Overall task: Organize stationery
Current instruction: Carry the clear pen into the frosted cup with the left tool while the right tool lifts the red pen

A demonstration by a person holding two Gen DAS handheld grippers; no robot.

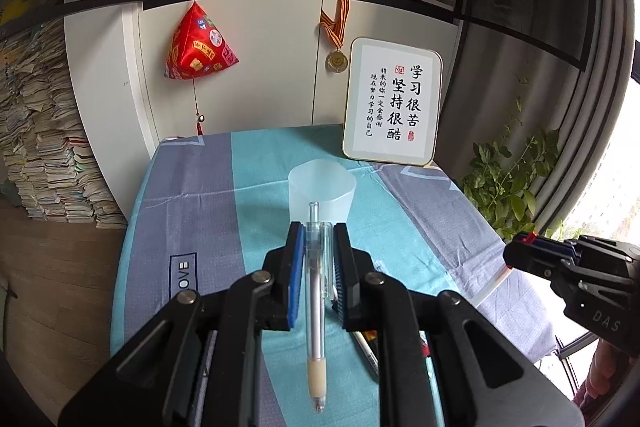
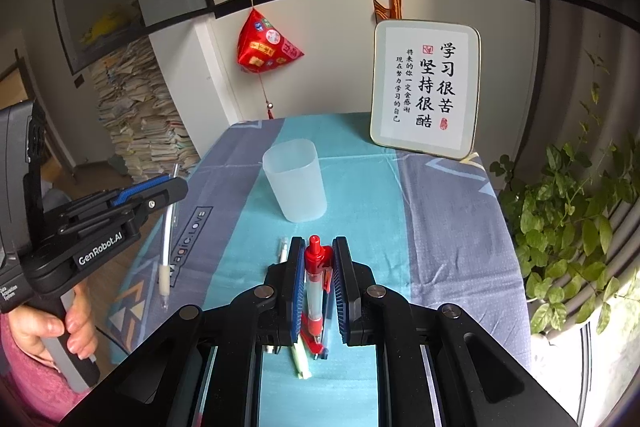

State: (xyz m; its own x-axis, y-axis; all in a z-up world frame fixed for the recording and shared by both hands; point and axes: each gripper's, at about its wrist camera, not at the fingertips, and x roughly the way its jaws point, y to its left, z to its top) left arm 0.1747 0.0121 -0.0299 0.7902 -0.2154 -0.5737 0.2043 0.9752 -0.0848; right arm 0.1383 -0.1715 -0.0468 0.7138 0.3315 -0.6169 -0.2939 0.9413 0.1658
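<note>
Spreading across both views is the bench [image 1: 192, 195], draped in a cloth of teal and grey-blue panels; behind it a white cabinet wall is rising, with a framed calligraphy sign [image 1: 392, 103] leaning at the far right corner and a red pyramid-shaped ornament [image 1: 198, 47] hanging on a cord to the left; a leafy plant [image 2: 568, 227] is showing off the right edge. Near the middle of the cloth a frosted translucent pen cup [image 2: 296, 183] is standing upright, with nothing visible inside it. The left gripper [image 1: 318, 231] is hovering above the bench on the near side of the cup, its fingers closed on a clear pen with a cream grip [image 1: 315, 303]; the pen is running lengthwise between the blue pads, its clicker end poking out towards the cup and its tip pointing back at the camera. The right gripper [image 2: 318, 247] is also sitting on the near side of the cup, its fingers pinching a red-capped pen [image 2: 314, 283], held upright between the pads. Beneath the right gripper several loose pens [image 2: 308, 351] are lying on the teal panel, among them a pale green one and a dark one; a slim white pen [image 2: 283, 251] is lying just left of the fingers.
</note>
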